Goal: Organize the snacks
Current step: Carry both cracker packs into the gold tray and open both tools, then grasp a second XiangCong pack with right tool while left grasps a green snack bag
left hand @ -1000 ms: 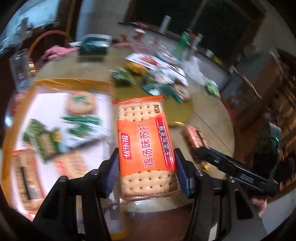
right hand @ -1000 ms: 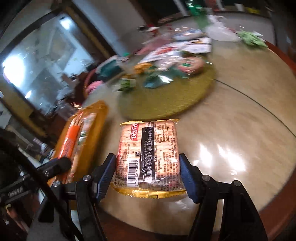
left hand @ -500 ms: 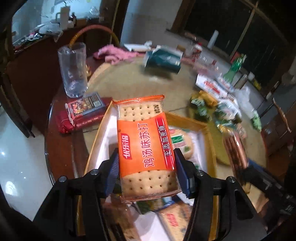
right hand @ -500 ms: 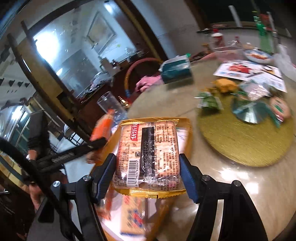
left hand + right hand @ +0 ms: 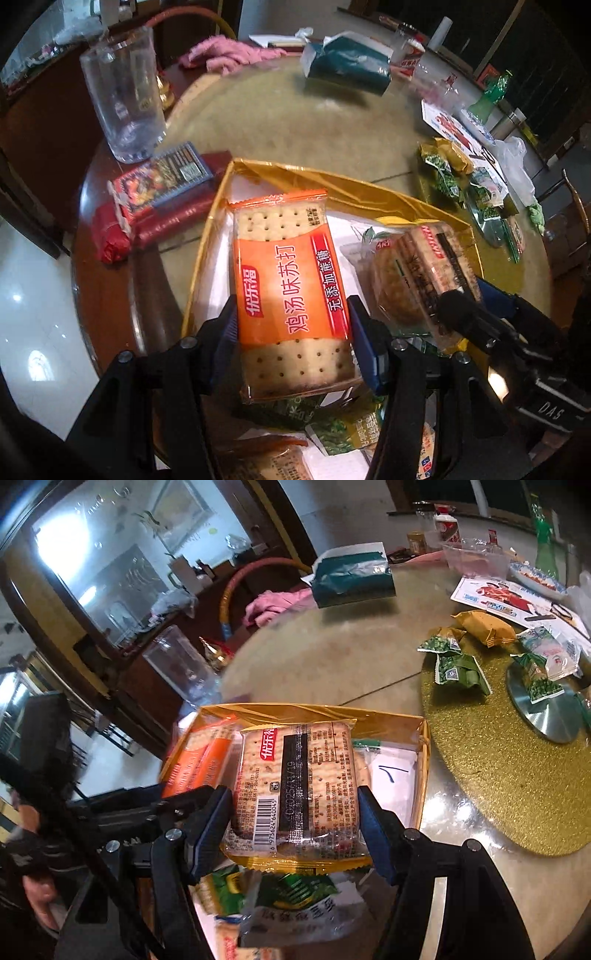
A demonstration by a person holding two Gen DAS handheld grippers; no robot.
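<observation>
I am holding the left gripper [image 5: 291,325] clenched on an orange cracker packet [image 5: 290,291], its blue pads pressing the packet's two long sides. The packet is hanging over the near-left part of the gold-walled box [image 5: 317,181] that is sitting on the round counter [image 5: 295,122]. In the right wrist view the same orange packet [image 5: 201,760] is showing at the box's left side.

I am keeping the right gripper [image 5: 295,816] clenched on a clear-wrapped cracker packet [image 5: 299,782], barcode side facing the camera, gripped by its two long edges. It is hovering over the middle of the same box [image 5: 424,738], above green snack bags [image 5: 295,890] that are lying on the white lining. From the left wrist camera this second packet [image 5: 424,273] is appearing just to the right of the orange one, with the right gripper's dark body behind it.

Inside the box I am also seeing a round biscuit in a clear wrapper [image 5: 391,295], partly hidden behind the clear packet.

Outside the box, a red pack with a dark card on top [image 5: 159,192] is lying just beside its left wall, and a clear glass [image 5: 123,92] is standing beyond that. A teal tissue pack [image 5: 347,66] is resting farther back. On the gold round mat [image 5: 509,775], several green snack packets [image 5: 458,668] and a yellow one [image 5: 484,627] are lying loose, well apart from the box.
</observation>
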